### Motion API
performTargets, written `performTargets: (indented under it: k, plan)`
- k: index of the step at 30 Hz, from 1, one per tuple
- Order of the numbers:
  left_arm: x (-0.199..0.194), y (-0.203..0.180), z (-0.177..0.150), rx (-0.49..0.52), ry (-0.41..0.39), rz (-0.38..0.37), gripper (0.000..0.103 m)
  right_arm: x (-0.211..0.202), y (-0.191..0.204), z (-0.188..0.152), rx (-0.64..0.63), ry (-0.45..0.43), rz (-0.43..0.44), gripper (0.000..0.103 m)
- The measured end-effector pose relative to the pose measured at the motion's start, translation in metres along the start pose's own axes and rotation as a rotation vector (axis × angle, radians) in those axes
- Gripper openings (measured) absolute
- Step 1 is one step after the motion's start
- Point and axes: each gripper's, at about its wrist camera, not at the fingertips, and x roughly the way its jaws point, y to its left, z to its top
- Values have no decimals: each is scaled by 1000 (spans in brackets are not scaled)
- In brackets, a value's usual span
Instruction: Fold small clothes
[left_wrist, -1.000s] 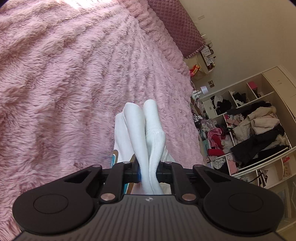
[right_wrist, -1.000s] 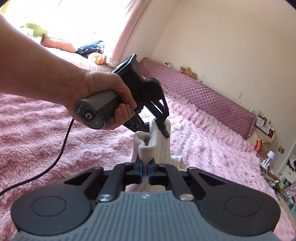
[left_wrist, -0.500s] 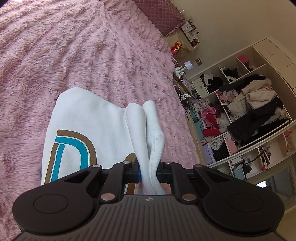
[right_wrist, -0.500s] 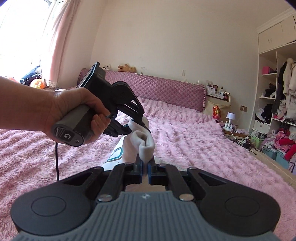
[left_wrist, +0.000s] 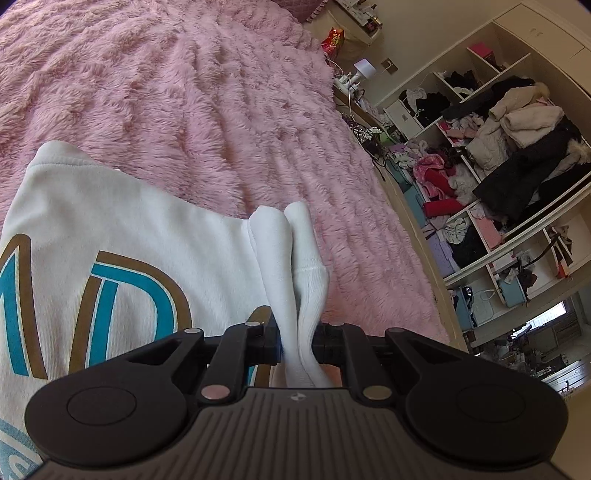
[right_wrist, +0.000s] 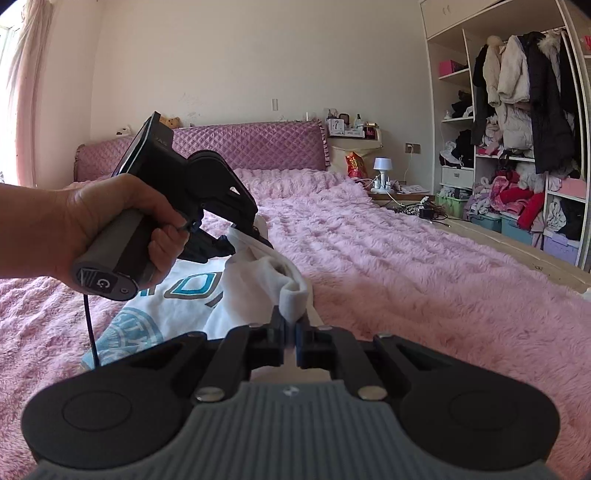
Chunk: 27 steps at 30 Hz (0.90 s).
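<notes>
Both clamped on bunched cloth: left hand-held gripper (left_wrist: 297, 341) and right hand-held gripper (right_wrist: 291, 345) hold the white shirt (left_wrist: 122, 236) taut, likely to spread it print-up over the pink bed (left_wrist: 184, 92).

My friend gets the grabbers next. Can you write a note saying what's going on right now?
Left gripper: shut on a bunched fold of the white top.
Right gripper: shut on another edge of the same top.
The top's printed part lies on the pink blanket; the gripped edge is raised.
Done: top picked up at two points.
Left: finish the fold, lay it flat, let go.
</notes>
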Motion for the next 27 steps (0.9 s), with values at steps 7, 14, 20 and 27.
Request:
performTargets:
  k: [7, 14, 20, 27]
  plan:
    - [22, -19, -14, 80, 1, 112, 13, 30, -40, -15, 163, 83, 6, 0]
    - [38, -34, -22, 144, 19, 163, 17, 38, -50, -25, 210, 119, -14, 5]
    - [33, -38, -18, 105, -6, 116, 40, 38, -67, -31, 249, 181, 29, 16]
    - [-51, -47, -32, 216, -81, 34, 44, 14, -88, -14, 91, 120, 131, 26]
